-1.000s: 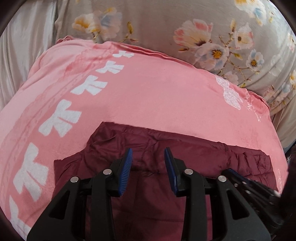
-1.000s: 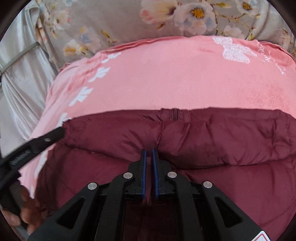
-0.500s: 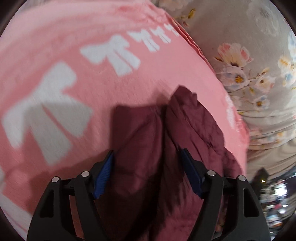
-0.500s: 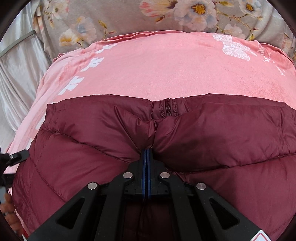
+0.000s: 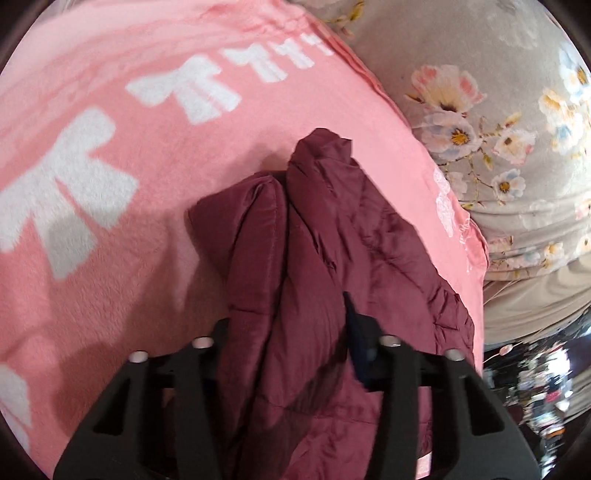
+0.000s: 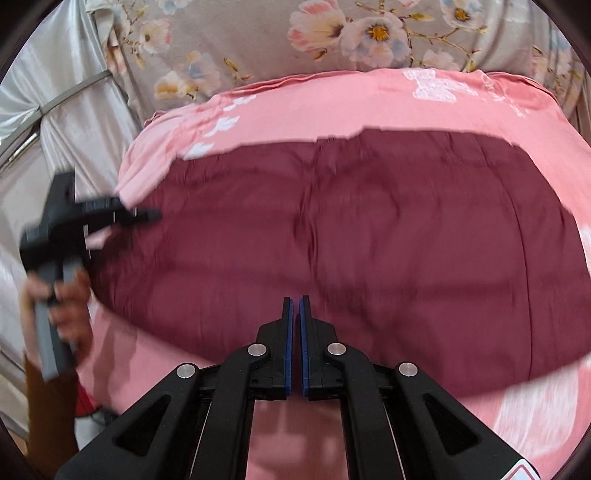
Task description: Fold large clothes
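Note:
A maroon puffer jacket (image 6: 351, 240) lies spread across a pink blanket (image 6: 369, 107) on the bed. In the left wrist view the jacket's left edge (image 5: 314, 258) is bunched thickly between the fingers of my left gripper (image 5: 291, 332), which is closed on it; the left finger is hidden by fabric. The left gripper also shows in the right wrist view (image 6: 140, 214) at the jacket's left edge. My right gripper (image 6: 296, 306) is shut with nothing between its pads, hovering at the jacket's near edge.
The pink blanket has white bow prints (image 5: 66, 184). A grey floral sheet (image 6: 332, 33) lies beyond it. A silver curtain (image 6: 55, 110) hangs at the left. The bed's right edge drops to a cluttered floor (image 5: 535, 387).
My right gripper let go of the jacket's fold and pulled back; the jacket now lies flat. My left gripper swung to the jacket's left edge and closed from wide open onto bunched fabric.

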`<state>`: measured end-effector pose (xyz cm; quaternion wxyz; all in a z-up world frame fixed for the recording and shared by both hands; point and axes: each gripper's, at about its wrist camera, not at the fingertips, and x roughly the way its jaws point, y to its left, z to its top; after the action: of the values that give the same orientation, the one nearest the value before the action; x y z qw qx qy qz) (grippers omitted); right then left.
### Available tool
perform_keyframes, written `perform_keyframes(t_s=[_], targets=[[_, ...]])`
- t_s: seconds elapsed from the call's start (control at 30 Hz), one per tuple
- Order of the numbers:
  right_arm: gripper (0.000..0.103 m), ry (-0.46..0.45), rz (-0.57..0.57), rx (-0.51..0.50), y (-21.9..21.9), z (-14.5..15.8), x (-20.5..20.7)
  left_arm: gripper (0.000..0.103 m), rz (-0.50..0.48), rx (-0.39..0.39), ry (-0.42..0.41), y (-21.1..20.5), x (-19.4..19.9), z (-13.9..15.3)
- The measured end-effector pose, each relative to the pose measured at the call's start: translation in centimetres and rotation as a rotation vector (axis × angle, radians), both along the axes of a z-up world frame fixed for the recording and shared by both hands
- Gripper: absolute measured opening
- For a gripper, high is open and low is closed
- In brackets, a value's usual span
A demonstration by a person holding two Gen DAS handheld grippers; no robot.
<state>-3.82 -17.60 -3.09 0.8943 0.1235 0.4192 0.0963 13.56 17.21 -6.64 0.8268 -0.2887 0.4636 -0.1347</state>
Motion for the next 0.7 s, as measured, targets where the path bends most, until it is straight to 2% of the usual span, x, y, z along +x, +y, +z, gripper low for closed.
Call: perform_keyframes(t_s=[0.1,0.2,0.43,0.7], targets=[[0.003,-0.001,-0.007,-0.022,0.4,-1.0,-1.3,0.021,-0.019,0.046,-0.063,-1.5,-1.2,2.6],[0.003,0.002,-0.016,-0.028,0.3,-1.9,-1.6,0.016,-0.039,0.074,-0.136,-3.0,-2.8,5.5],[0.0,-0.026,-0.042,-0.016,-0.1,-3.9,-1.9,0.013,-0.104,0.084,-0.297,-7.8,-6.6,12.3],[0.0,-0.063,-0.06,0.099,-1.7,-3.5,-4.5,0.012,-0.252,0.153,-0.394,-16.8,-9.4,16.1]])
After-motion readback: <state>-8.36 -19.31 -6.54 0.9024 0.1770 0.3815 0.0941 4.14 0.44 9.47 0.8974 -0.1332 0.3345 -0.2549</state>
